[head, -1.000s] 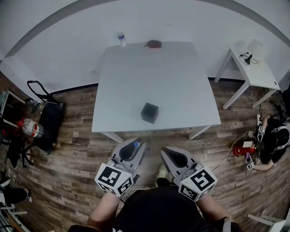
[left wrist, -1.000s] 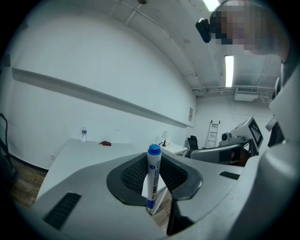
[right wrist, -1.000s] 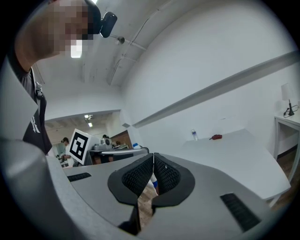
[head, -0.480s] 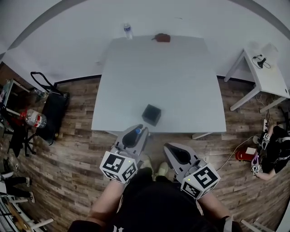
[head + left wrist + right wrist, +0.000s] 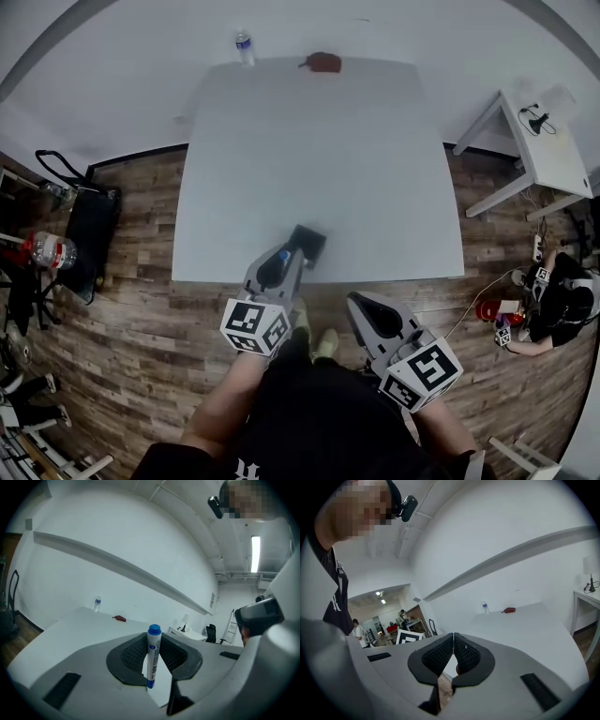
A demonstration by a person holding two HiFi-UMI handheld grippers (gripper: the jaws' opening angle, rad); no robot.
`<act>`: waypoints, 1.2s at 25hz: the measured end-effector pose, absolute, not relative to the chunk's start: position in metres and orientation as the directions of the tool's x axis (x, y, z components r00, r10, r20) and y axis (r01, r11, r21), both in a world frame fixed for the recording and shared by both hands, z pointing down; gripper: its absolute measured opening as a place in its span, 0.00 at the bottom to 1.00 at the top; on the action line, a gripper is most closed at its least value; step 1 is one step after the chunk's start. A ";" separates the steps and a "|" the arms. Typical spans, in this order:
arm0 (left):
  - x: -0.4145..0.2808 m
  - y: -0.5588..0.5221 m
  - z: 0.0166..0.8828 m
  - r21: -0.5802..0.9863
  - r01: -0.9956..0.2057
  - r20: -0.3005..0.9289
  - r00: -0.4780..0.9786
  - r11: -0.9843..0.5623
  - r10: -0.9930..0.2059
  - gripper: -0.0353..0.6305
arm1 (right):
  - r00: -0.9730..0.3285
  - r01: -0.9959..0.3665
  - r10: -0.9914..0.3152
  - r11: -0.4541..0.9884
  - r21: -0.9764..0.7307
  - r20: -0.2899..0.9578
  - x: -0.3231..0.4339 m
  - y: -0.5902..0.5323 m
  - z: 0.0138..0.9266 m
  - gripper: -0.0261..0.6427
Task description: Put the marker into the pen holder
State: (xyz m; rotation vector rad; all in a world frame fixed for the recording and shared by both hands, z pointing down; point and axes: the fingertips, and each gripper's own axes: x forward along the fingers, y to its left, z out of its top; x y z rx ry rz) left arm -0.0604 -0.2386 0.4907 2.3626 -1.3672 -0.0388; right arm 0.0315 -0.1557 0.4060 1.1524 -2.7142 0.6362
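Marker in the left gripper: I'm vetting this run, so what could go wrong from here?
1. The left gripper pinches the upright marker at one narrow spot; it could pivot and miss the opening.
2. The pen holder stands near the table's front edge; a bump might tip it.
3. In the head view the gripper hides part of the holder, hampering aim.

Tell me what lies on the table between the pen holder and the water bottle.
Nothing: the head view shows bare tabletop between pen holder and water bottle.
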 end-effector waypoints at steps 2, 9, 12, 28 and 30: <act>-0.061 -0.250 0.511 0.384 -0.825 0.194 0.511 -0.415 -0.837 0.16 | -0.694 -0.719 -0.656 0.613 -0.327 0.297 0.030 -0.165 0.410 0.06; -0.052 -0.271 0.581 0.403 -0.835 0.313 0.512 -0.376 -0.800 0.16 | -0.663 -0.748 -0.646 0.587 -0.310 0.379 0.026 -0.193 0.426 0.06; -0.046 -0.274 0.603 0.414 -0.829 0.351 0.527 -0.376 -0.774 0.16 | -0.657 -0.753 -0.638 0.581 -0.309 0.401 0.022 -0.200 0.432 0.06; -0.040 -0.289 0.602 0.334 -0.827 0.385 0.557 -0.451 -0.736 0.21 | -0.667 -0.745 -0.632 0.586 -0.320 0.395 0.013 -0.215 0.435 0.06; -0.042 -0.292 0.595 0.326 -0.830 0.373 0.553 -0.452 -0.745 0.21 | -0.669 -0.743 -0.634 0.590 -0.316 0.388 0.013 -0.215 0.433 0.06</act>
